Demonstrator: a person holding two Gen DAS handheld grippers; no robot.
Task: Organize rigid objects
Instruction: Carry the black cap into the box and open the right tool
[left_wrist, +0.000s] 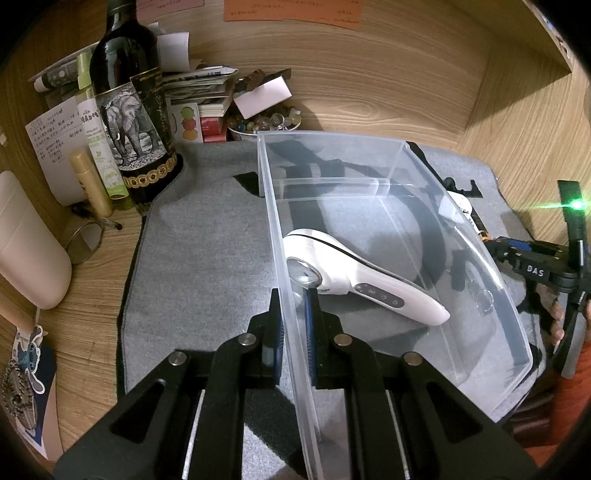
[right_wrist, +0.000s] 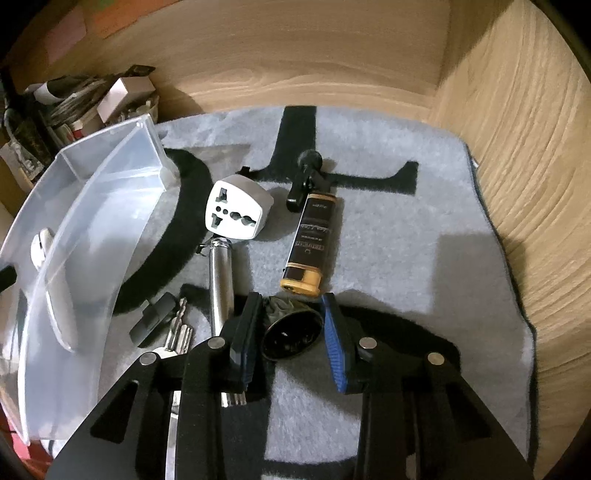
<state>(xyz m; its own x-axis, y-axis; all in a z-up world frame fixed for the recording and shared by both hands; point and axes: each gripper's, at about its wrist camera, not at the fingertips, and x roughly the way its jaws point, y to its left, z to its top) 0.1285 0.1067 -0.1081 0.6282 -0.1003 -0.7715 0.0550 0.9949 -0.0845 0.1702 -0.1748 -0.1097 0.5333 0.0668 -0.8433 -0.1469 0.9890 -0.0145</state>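
The left hand-held gripper (left_wrist: 293, 325) pinches the near left wall of a clear plastic bin (left_wrist: 388, 158), 1 blue pad outside the wall and 1 inside. The bin stands on a grey felt mat (left_wrist: 207, 236) that covers the wooden worktop (left_wrist: 369, 85). Inside the bin lies a white handheld device (left_wrist: 354, 273) with a round lens-like head and a dark button panel on its handle.

The right hand-held gripper (right_wrist: 288, 328) sits just right of the bin, low over the mat, its fingers (right_wrist: 334, 347) spread around a dark funnel-shaped object (right_wrist: 291, 330); whether the pads touch it cannot be told. Just beyond that object lies a black and amber bottle (right_wrist: 312, 243) on its side, a black clip (right_wrist: 306, 177) at its far end. To the left of the bottle a white travel adapter (right_wrist: 236, 210) rests on the mat, with a shiny metal cylinder (right_wrist: 221, 280) just in front of it. Near the cylinder lie some silver drill bits (right_wrist: 179, 332) and a small black piece (right_wrist: 153, 321), close beside the bin's right wall.

At the worktop's far left corner stand a dark wine bottle with an elephant label (left_wrist: 129, 110) and a bowl of glass marbles (left_wrist: 262, 123).
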